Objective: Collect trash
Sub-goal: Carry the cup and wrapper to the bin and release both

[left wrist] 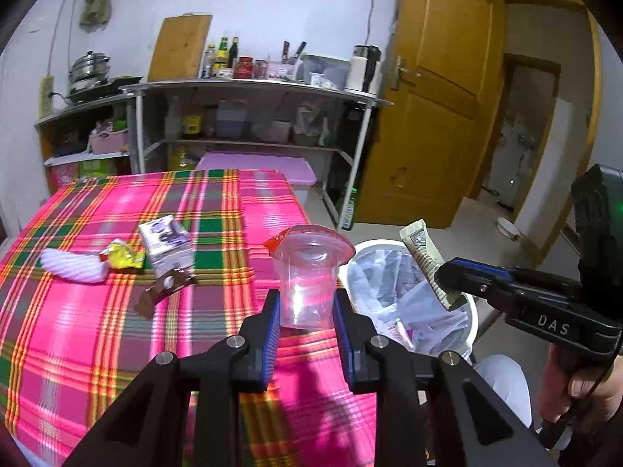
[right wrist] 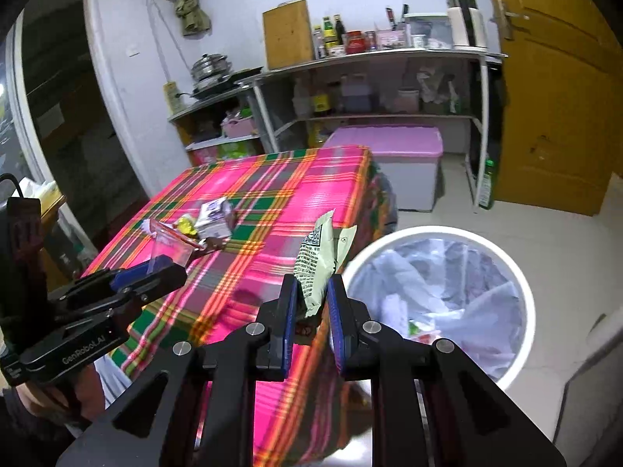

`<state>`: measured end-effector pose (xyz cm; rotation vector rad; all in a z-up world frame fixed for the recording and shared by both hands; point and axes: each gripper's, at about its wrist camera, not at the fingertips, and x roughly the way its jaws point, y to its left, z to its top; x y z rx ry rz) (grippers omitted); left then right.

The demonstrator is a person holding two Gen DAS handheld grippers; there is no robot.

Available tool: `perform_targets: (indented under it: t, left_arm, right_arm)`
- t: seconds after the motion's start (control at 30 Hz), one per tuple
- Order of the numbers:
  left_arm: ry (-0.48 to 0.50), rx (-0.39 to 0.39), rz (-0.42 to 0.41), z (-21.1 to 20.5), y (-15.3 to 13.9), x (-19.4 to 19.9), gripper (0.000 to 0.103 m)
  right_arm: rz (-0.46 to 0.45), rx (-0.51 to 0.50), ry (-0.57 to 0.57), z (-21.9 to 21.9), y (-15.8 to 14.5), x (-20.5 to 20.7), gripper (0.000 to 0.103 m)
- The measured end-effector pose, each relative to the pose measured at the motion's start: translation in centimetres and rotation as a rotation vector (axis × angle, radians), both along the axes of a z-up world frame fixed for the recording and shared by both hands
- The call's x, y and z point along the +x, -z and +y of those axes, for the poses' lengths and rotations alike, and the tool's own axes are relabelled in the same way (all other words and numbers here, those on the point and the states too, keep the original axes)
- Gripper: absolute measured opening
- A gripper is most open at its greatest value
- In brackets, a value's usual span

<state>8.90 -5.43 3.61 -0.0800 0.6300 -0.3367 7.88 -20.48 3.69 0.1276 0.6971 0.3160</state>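
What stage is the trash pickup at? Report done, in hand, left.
Done: the white bag-lined trash bin already holds scraps. In hand: the left gripper clamps a clear plastic cup; the right gripper pinches a pale green printed wrapper beside the bin. Left on the pink plaid tablecloth: white crumpled bag, yellow wrapper, small white carton, brown wrapper.

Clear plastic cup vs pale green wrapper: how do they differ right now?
The clear plastic cup is rigid, see-through and upright; the pale green printed wrapper is flat, opaque and crumpled. The cup sits in the left tongs above the plaid tablecloth; the wrapper, in the right tongs, is nearer the white trash bin. Both are gripped.
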Motion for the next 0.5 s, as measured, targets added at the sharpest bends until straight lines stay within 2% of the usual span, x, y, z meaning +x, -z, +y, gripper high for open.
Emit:
perform_targets:
  t: [0.5]
  left_arm:
    - [0.126, 0.021, 0.019, -6.4, 0.8, 2.7, 0.027]
  right_arm:
    - [0.034, 0.013, 0.127, -5.9, 1.6, 0.5, 0.017]
